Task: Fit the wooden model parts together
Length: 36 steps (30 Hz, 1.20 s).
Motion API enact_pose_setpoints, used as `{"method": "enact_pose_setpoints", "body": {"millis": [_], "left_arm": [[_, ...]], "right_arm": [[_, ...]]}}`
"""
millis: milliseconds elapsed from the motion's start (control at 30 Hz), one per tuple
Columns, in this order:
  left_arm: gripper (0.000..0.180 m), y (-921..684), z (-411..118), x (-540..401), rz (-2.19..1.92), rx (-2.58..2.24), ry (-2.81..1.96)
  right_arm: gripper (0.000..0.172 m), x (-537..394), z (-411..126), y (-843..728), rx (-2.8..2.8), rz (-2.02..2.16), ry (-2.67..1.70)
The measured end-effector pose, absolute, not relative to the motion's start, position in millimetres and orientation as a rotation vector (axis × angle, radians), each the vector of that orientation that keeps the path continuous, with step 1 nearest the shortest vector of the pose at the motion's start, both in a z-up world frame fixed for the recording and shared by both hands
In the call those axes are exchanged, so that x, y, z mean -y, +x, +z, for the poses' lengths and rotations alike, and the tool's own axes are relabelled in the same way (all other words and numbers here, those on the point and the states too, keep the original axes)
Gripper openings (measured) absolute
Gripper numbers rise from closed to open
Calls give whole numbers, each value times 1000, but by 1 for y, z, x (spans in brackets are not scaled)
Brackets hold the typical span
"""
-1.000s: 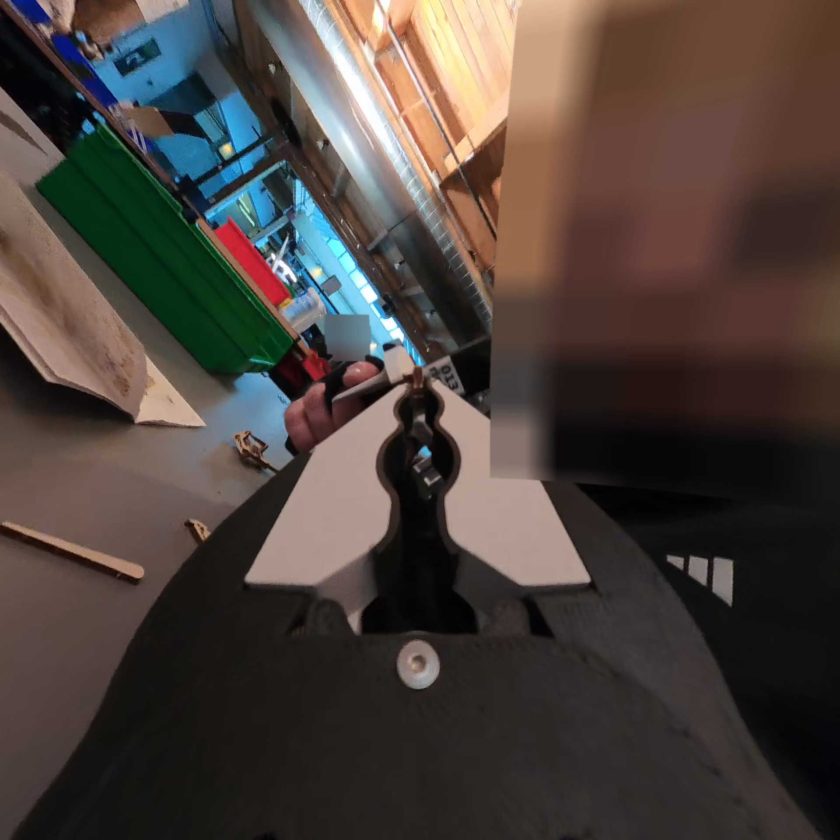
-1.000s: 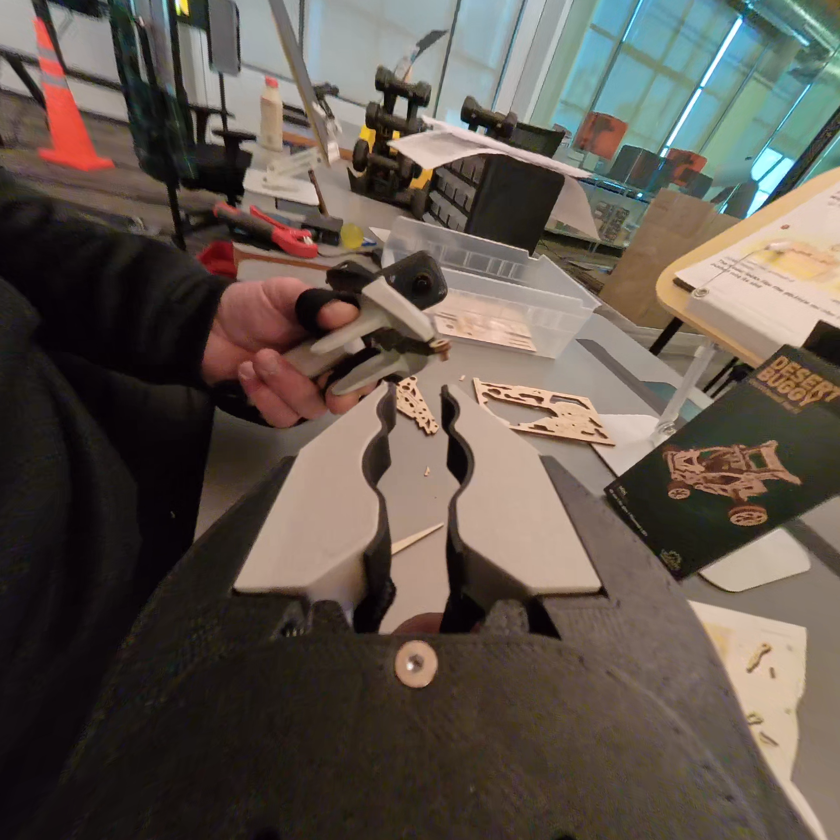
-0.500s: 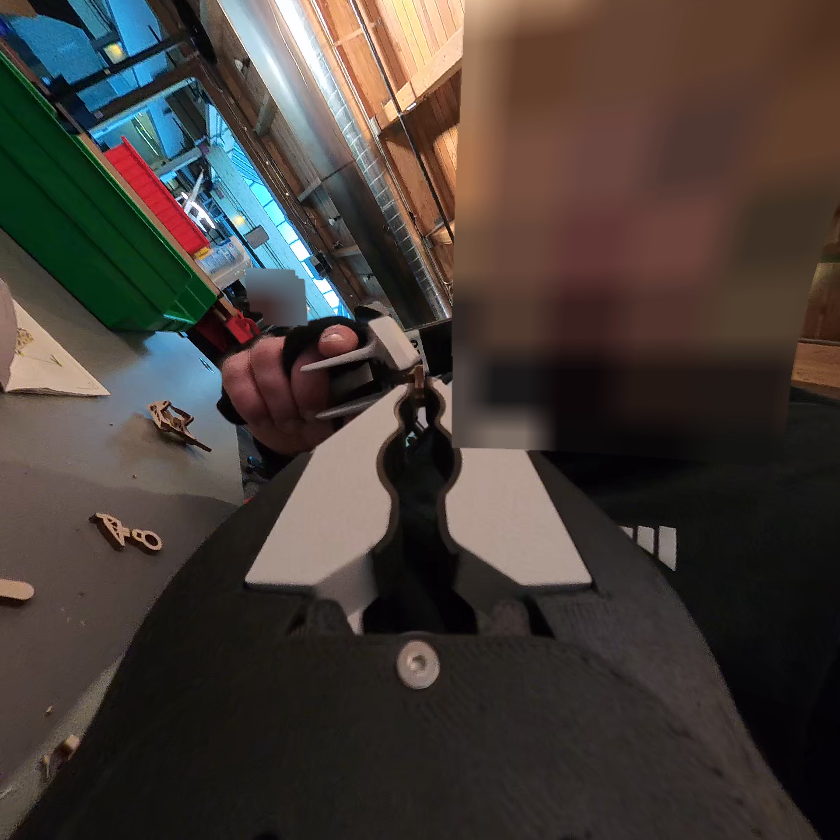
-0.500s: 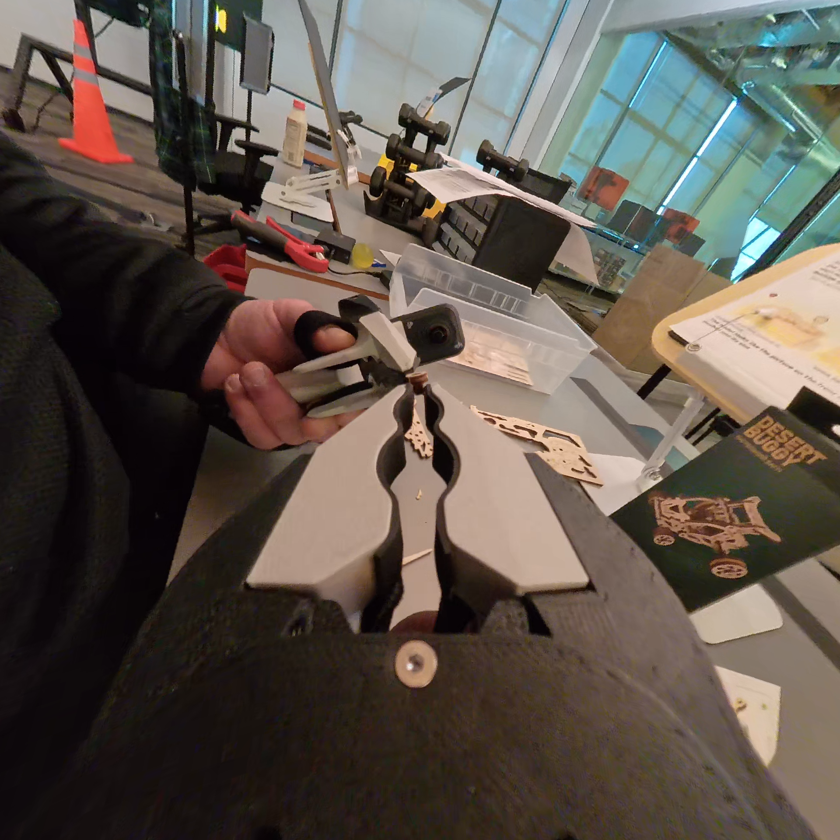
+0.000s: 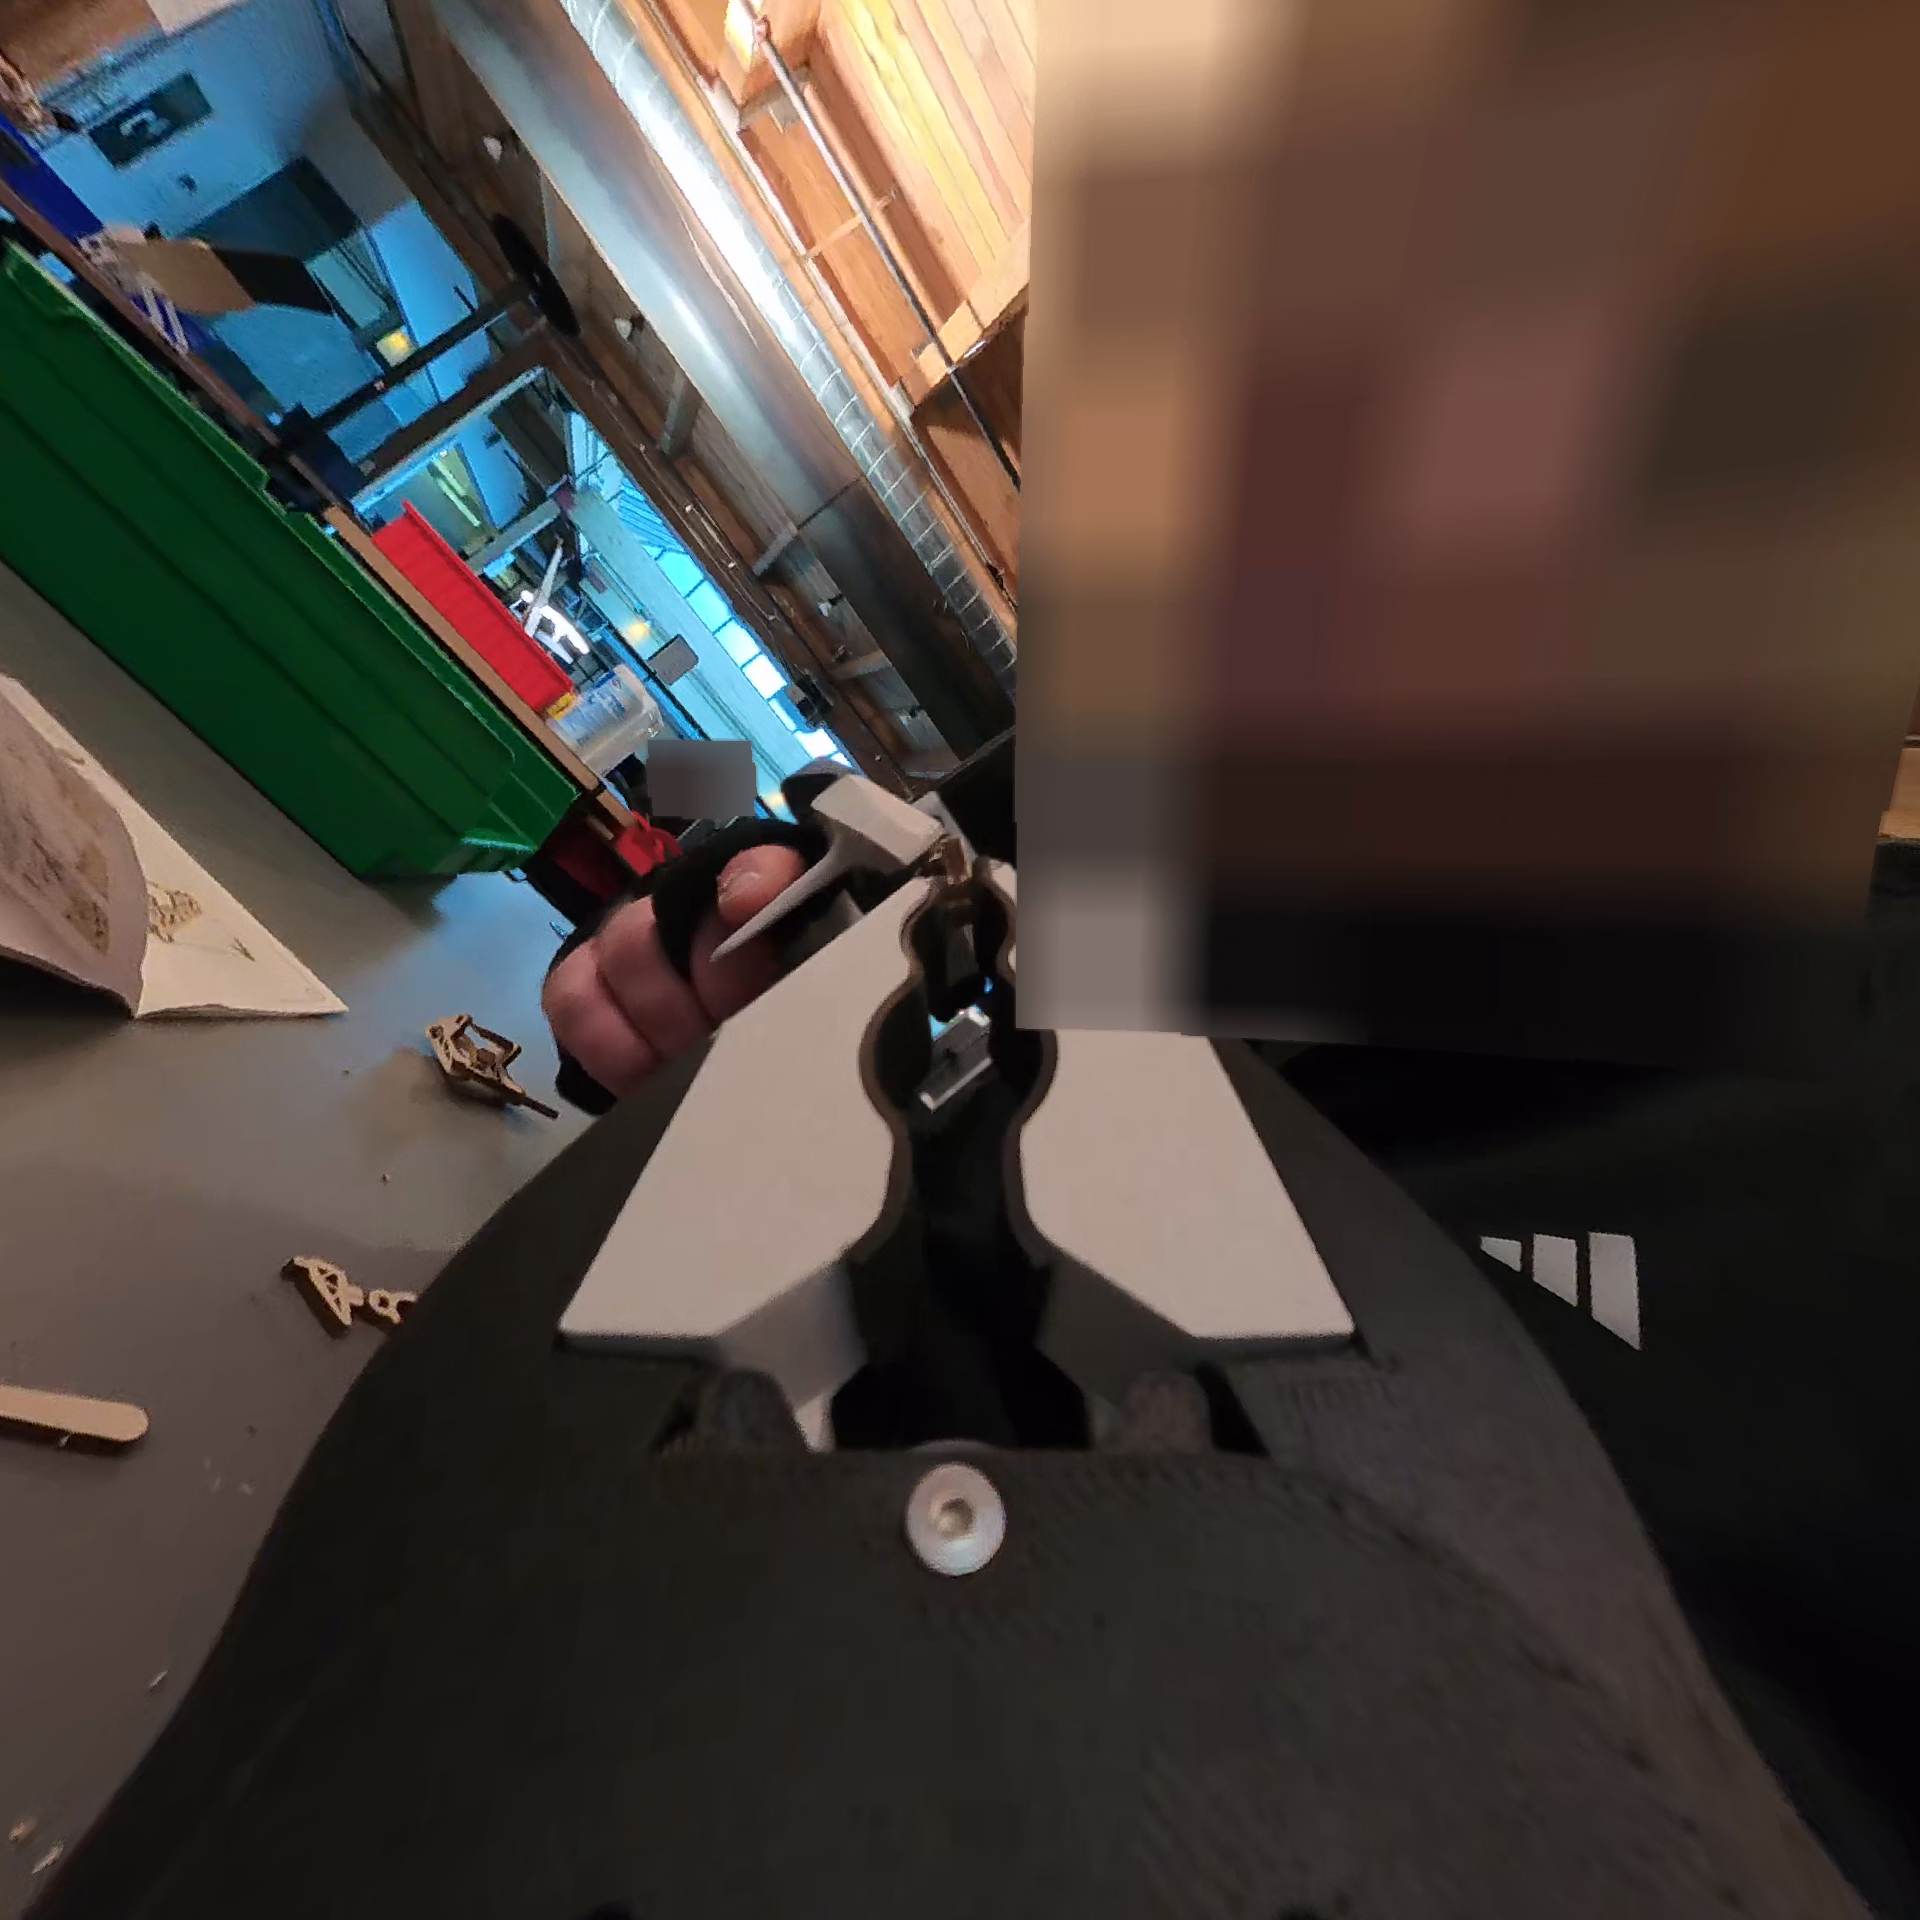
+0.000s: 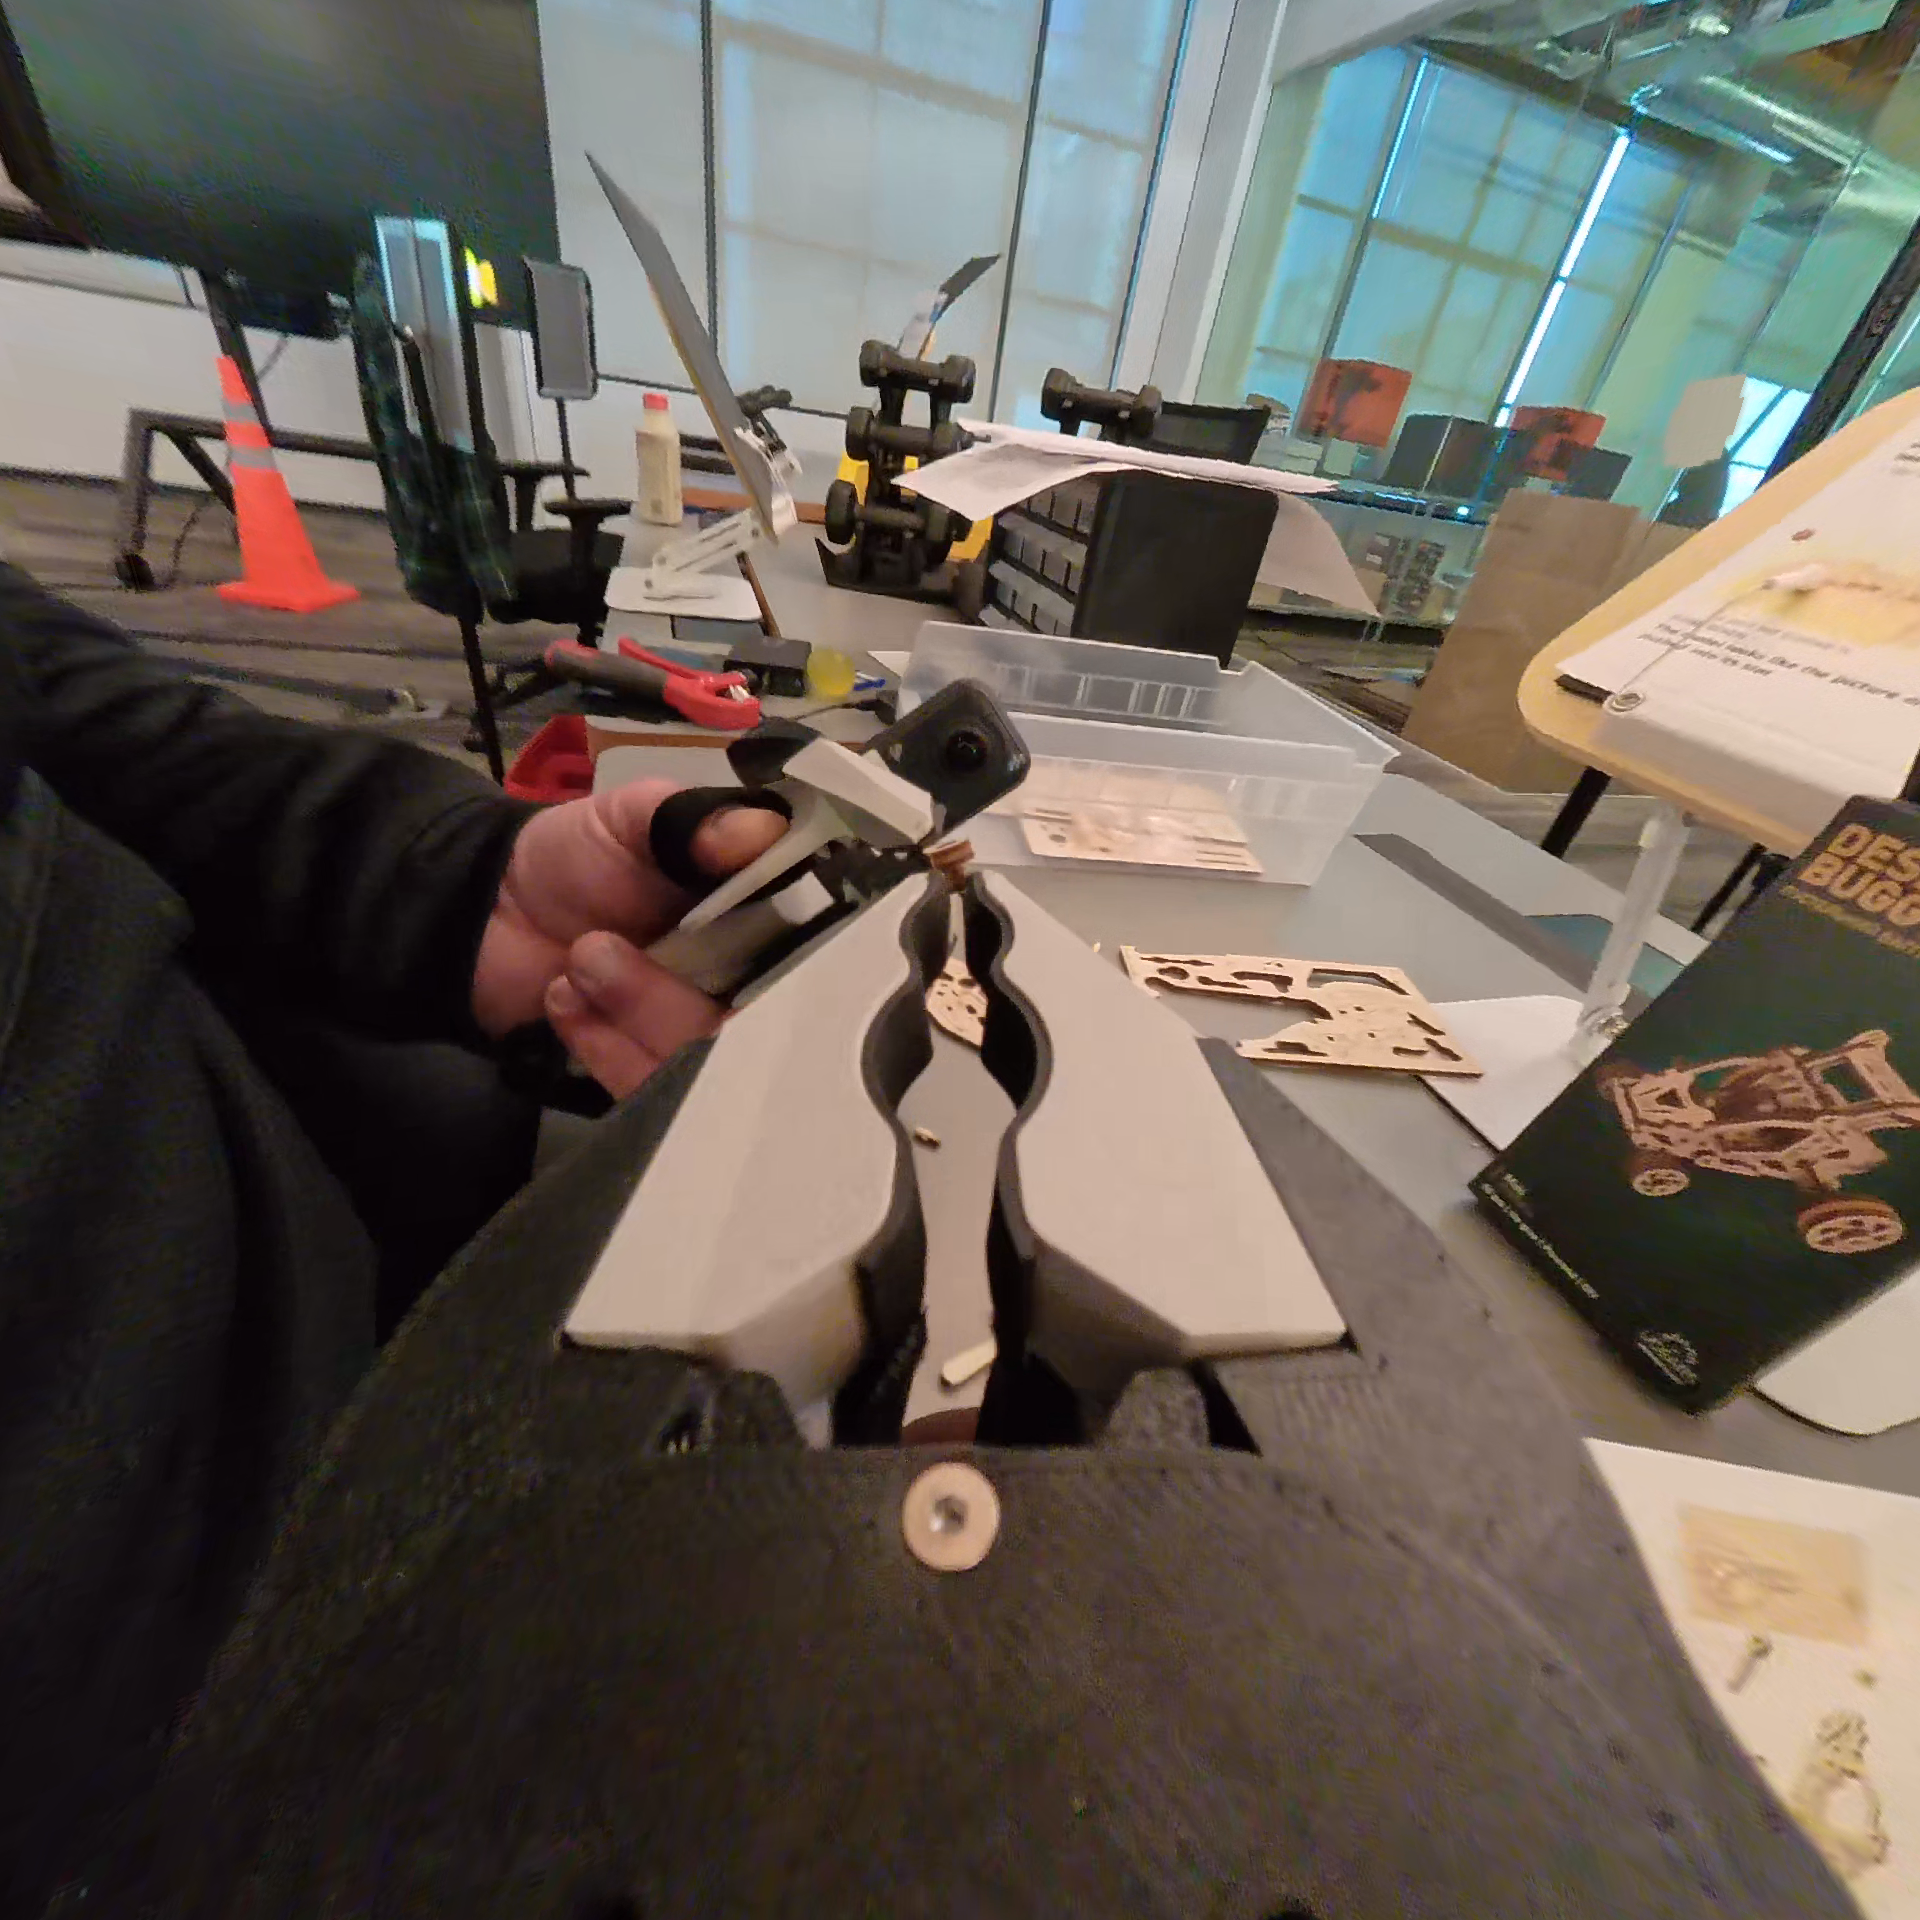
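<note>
Both grippers meet above the grey table point(image 6: 1299, 894). My left gripper point(image 5: 961, 899) is shut on a small wooden part point(image 5: 950, 871) at its fingertips. In the right wrist view it comes in from the left point(image 6: 904, 847), held by a hand point(image 6: 582, 914), with its tips on a small round brown piece point(image 6: 950, 858). My right gripper point(image 6: 951, 894) is shut on the thin lower end of that same small piece. In the left wrist view the right gripper point(image 5: 868, 831) shows just beyond my fingertips. A blurred patch hides my left gripper's right finger tip.
A wooden parts sheet point(image 6: 1309, 1008) and a clear plastic bin point(image 6: 1143, 748) lie beyond the grippers. A dark booklet point(image 6: 1745, 1122) stands to the right. In the left view, loose wooden pieces point(image 5: 478, 1060), a stick point(image 5: 62, 1413), an open paper booklet point(image 5: 104, 894) and green bins point(image 5: 208, 623). Both grippers' tips are close together, under 4 cm apart. Left tips and right tips are each some 15 centimeters from the stick point(image 5: 62, 1413).
My right gripper was open a second ago. It moved up to the small piece held by the left gripper and closed on it. The left gripper stayed shut on the piece.
</note>
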<state>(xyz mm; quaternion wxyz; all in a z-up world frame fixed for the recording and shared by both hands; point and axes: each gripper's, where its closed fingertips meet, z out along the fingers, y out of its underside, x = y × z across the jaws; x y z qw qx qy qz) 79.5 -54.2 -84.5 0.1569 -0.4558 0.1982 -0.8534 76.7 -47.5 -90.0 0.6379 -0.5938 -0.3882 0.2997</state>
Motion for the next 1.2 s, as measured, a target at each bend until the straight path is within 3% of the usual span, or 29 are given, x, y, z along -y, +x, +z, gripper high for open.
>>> {"method": "enact_pose_setpoints", "body": {"millis": [267, 500, 933, 1200], "left_arm": [[1, 77, -92, 57, -2496, -471, -1335], [2, 71, -84, 60, -2502, -481, -1249], [2, 69, -87, 65, -2614, -516, -1252], [2, 69, -93, 66, -2598, -538, -1313]], "right_arm": [[1, 50, -99, 75, 1086, 419, -1326], [1, 53, -91, 68, 866, 770, -1344], [1, 59, -90, 65, 1174, 317, -1206], [1, 60, -98, 65, 1180, 477, -1313]]}}
